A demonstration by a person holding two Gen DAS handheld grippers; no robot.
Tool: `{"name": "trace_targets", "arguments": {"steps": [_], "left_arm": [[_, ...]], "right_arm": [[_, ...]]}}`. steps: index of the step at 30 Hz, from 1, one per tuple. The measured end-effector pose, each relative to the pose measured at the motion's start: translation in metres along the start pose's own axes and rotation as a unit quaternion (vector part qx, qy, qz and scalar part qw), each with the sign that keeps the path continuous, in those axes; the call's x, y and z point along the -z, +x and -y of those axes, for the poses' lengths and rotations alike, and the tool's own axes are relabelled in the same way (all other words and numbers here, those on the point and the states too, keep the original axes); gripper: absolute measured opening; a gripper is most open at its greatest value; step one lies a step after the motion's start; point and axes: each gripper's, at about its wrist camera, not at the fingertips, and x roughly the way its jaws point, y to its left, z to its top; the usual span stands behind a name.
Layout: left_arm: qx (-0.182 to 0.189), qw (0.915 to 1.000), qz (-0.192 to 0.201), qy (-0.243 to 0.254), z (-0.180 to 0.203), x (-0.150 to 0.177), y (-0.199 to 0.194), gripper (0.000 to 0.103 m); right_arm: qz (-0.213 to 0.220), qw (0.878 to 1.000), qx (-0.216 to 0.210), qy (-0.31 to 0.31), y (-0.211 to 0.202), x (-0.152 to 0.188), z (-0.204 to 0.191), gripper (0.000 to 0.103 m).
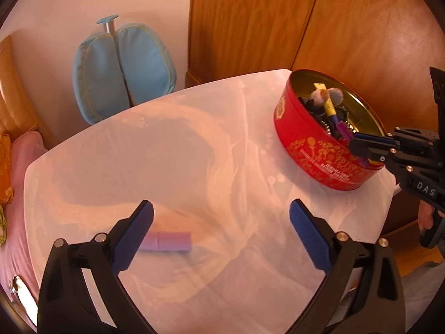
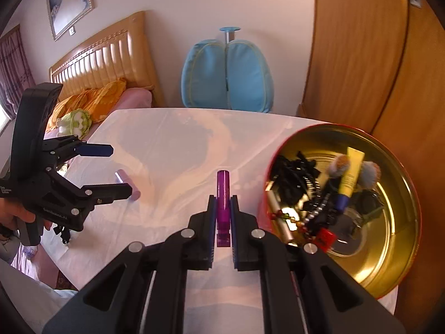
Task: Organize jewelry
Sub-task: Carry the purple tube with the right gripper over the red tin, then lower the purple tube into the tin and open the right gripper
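From the left wrist, the left gripper [image 1: 221, 233] hangs wide open and empty above the table [image 1: 194, 144], the lilac tube [image 1: 169, 241] lying just beside its left pad, so a careless sweep could roll it off. From the right wrist, the right gripper [image 2: 222, 222] is clamped on a slim glossy purple tube [image 2: 223, 194] held beside the red tin [image 2: 400, 250]; pinched low, it may swivel or slip.

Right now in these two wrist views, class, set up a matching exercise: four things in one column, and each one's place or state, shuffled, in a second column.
Things
1. purple tube
2. lilac tube
3. yellow tube
4. left gripper

Place or state
A. lying flat on the white tablecloth
B. inside the red tin
C. open, holding nothing
D. clamped between the right gripper fingers

Pairs: 1-D, 2-A, 3-B, 4-C
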Motion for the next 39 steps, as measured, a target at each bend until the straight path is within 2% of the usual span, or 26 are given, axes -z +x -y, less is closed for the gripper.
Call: {"name": "trace_targets", "arguments": {"steps": [8, 13, 18, 22, 31, 39], "left_arm": [[0.024, 0.9978, 0.012, 0.060, 0.049, -0.065, 0.026, 0.095], [0.032, 0.9949, 0.010, 0.095, 0.066, -0.084, 0.045, 0.095], [0.032, 0.9929, -0.010, 0.114, 0.070, -0.078, 0.064, 0.095], [0.035, 0.9934, -0.020, 0.107, 0.064, -0.073, 0.072, 0.095], [0.030, 0.9945, -0.021, 0.098, 0.054, -0.069, 0.067, 0.095], [0.028, 0.9953, -0.020, 0.090, 0.054, -0.058, 0.057, 0.095]], "right_arm": [[0.008, 0.996, 0.044, 0.071, -0.003, 0.002, 0.071, 0.011], [-0.024, 0.991, 0.070, 0.107, 0.021, 0.004, 0.100, 0.011], [-0.050, 0.987, 0.068, 0.133, 0.039, 0.008, 0.113, 0.011], [-0.058, 0.987, 0.068, 0.134, 0.043, 0.009, 0.113, 0.011], [-0.060, 0.987, 0.073, 0.131, 0.045, 0.005, 0.110, 0.012], [-0.042, 0.985, 0.089, 0.141, 0.024, 0.014, 0.110, 0.036]]}}
